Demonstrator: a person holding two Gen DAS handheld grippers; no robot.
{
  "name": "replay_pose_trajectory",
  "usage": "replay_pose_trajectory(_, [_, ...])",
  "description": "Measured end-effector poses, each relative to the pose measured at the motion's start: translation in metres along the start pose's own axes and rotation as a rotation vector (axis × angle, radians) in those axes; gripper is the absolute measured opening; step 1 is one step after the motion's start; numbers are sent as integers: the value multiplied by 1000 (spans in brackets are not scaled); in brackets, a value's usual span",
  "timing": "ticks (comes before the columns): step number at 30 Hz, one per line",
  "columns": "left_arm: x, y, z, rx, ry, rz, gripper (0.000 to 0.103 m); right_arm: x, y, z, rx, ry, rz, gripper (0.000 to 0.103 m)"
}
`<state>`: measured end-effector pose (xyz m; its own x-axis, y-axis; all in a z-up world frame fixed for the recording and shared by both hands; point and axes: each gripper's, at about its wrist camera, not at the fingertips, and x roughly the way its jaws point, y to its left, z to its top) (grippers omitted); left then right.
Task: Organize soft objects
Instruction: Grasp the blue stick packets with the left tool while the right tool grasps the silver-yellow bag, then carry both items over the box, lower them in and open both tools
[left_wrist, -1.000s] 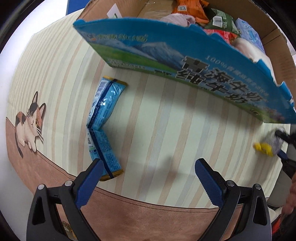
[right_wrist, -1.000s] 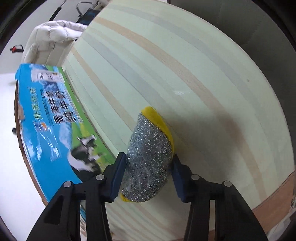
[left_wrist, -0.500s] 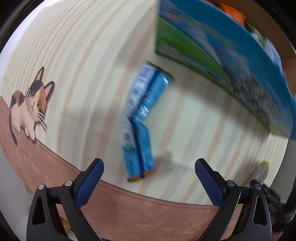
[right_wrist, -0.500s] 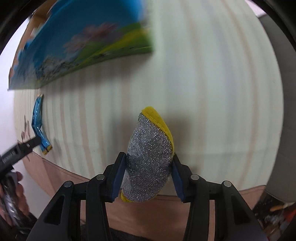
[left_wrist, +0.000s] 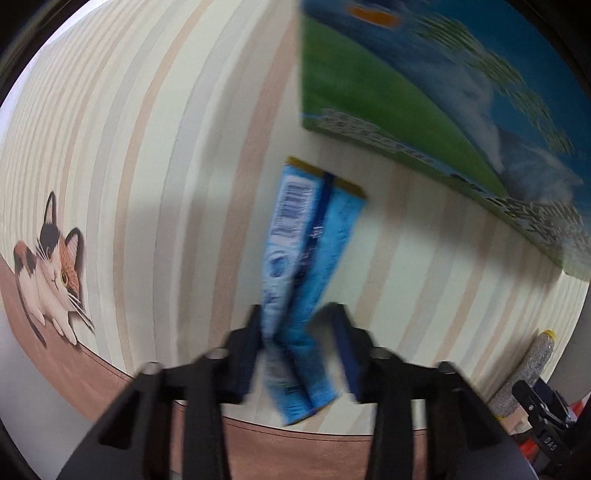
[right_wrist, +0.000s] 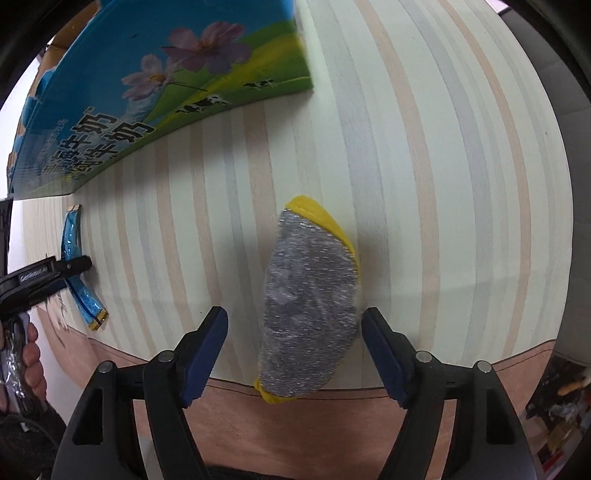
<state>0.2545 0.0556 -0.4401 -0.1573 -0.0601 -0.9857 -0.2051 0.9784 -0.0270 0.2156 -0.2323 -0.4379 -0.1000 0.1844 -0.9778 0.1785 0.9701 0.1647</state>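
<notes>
A blue folded snack packet lies on the striped tablecloth; my left gripper has its jaws narrowed around the packet's bend, touching it. The image is blurred. The packet also shows far left in the right wrist view with the left gripper on it. A silver glitter sponge with yellow backing lies at the table's front edge between the wide-open jaws of my right gripper, which do not touch it. The sponge shows at the right in the left wrist view.
A blue and green milk carton box stands on the table behind the packet; it fills the upper left of the right wrist view. A cat picture is printed near the tablecloth's brown front border.
My right gripper has opened and let go of the sponge, which now lies on the table. My left gripper has moved onto the blue packet and closed in around it.
</notes>
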Motion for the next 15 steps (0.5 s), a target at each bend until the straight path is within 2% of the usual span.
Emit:
replay_pose_trajectory(4, [-2,-8,-7,8,-8,-15,22,5,18,-1,-73,-8,-96,75])
replay_pose_trajectory(6, [-6,-19,-10,19,11,-52,22,12,29,-4,-126,1,-146,54])
replay_pose_trajectory(7, [-10,-28,-19,23,13,-69,22,14,32,-6,-133,-8,-153,54])
replay_pose_trajectory(10, [-22,-33,-42,39,-5,-86,22,13,36,-13,-144,-24,-141,52])
replay_pose_trajectory(15, [-54,-49,-76,75,-40,-147,22,-1,46,-31,-153,-32,-38,50])
